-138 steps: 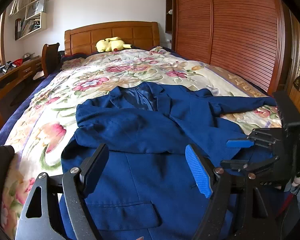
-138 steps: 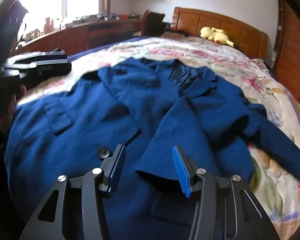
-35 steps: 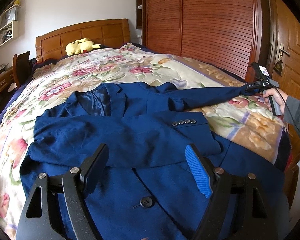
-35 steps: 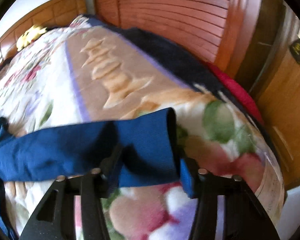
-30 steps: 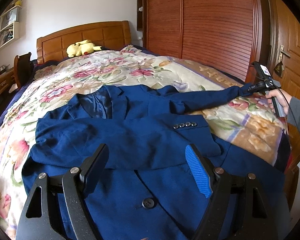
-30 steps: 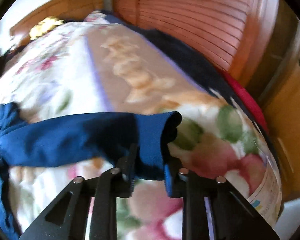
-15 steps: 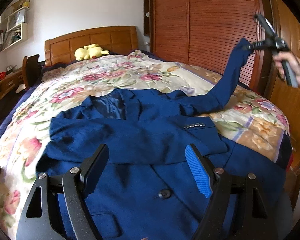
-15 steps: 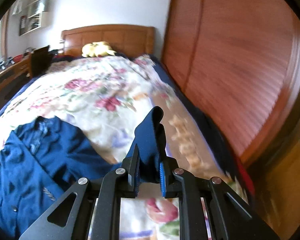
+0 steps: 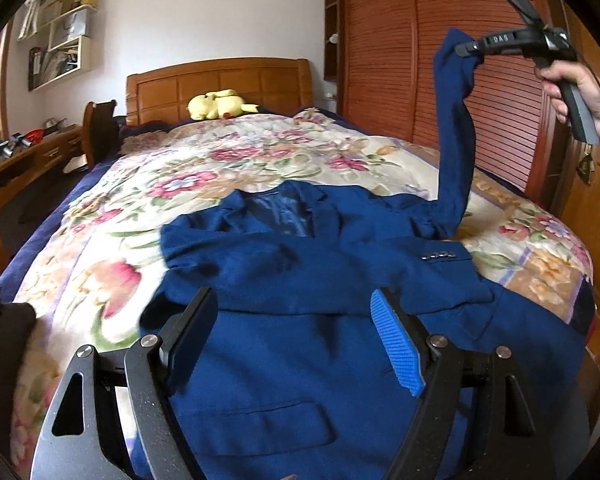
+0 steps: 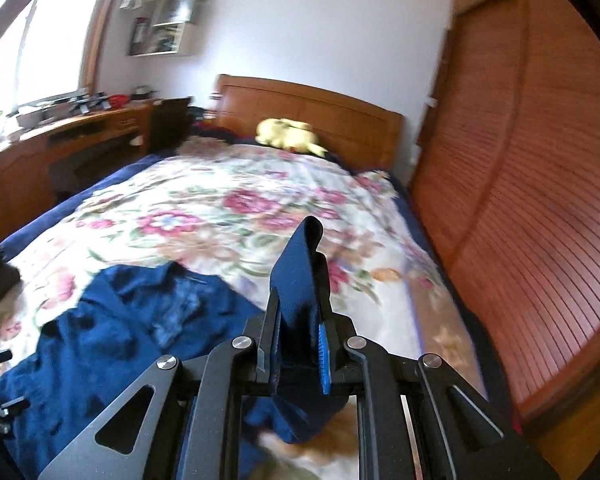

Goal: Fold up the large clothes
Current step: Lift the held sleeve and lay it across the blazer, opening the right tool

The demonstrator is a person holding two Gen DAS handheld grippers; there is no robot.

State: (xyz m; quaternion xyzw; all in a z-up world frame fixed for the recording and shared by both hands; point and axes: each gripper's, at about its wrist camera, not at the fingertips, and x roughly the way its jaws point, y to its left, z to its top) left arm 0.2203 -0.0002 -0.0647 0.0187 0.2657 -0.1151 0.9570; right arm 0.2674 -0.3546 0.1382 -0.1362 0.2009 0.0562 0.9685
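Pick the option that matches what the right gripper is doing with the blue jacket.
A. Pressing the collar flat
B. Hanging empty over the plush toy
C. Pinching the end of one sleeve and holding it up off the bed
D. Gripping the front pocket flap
C: the right gripper is shut on the sleeve end, raised above the blue jacket on the bed.

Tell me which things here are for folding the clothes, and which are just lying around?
For the job:
- blue jacket
- its sleeve, pinched in the right tool
- left tool, open over the jacket

Just lying about:
- yellow plush toy
- flowery bedspread
- desk
- wall shelf
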